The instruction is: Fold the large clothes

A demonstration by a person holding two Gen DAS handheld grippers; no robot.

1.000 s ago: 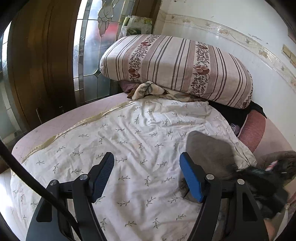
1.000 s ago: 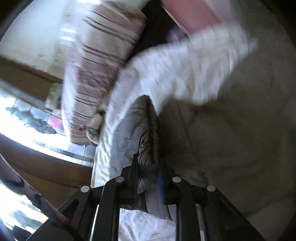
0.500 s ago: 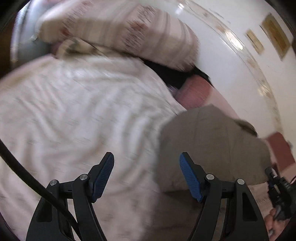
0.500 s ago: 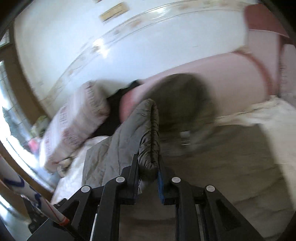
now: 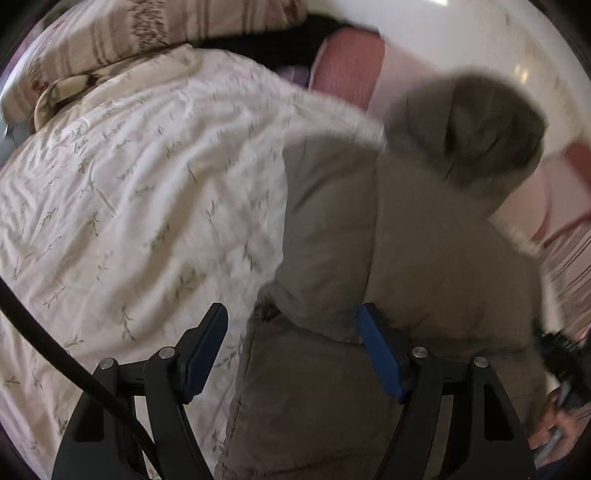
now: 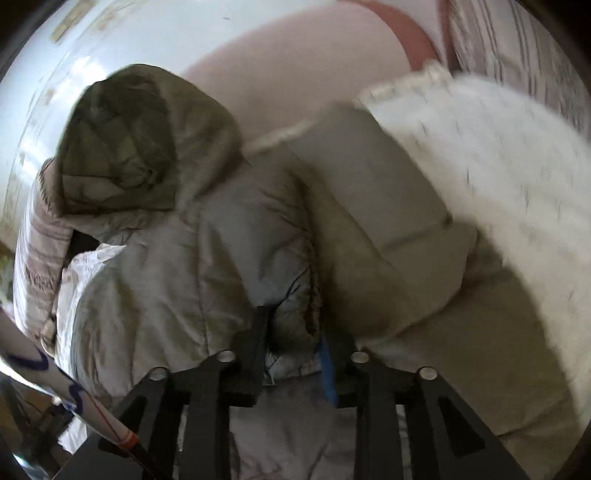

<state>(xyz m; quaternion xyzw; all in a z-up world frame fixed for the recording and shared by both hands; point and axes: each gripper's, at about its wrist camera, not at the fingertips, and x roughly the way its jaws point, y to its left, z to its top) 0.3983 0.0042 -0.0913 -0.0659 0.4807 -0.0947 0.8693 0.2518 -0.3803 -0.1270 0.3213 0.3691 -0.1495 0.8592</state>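
A grey-green padded jacket (image 5: 424, 258) is lying spread across a floral bedsheet (image 5: 129, 177), its hood (image 6: 122, 147) pointing toward the pale wall (image 6: 147, 33) — and the first fold looks to be in hand. The right gripper (image 6: 295, 332) is pinching a bunched edge of the puffy fabric, jaws drawn close with the cloth wedged between them, seemingly carrying that side over the body of the garment. The left gripper (image 5: 291, 350) is hovering just above the jacket's near side, jaws standing wide apart and gripping nothing; one blue pad (image 5: 380, 354) is sitting over the fabric, the other over the sheet beside the hem. A striped pillow (image 5: 147, 33) and a pink cushion (image 5: 343, 62) are sitting at the head of the bed, well clear of the work.

Judging by the lie of the cloth, the task is at an early stage: the jacket is only loosely gathered, with no tidy fold yet showing. The next move is probably calling for the right gripper to lay its edge flat across the middle and let go, while the left one is closing on the opposite side — the thick, springy padding is likely to puff back open unless it is pressed down. Both views are blurred, so fine detail of the seams cannot be told.
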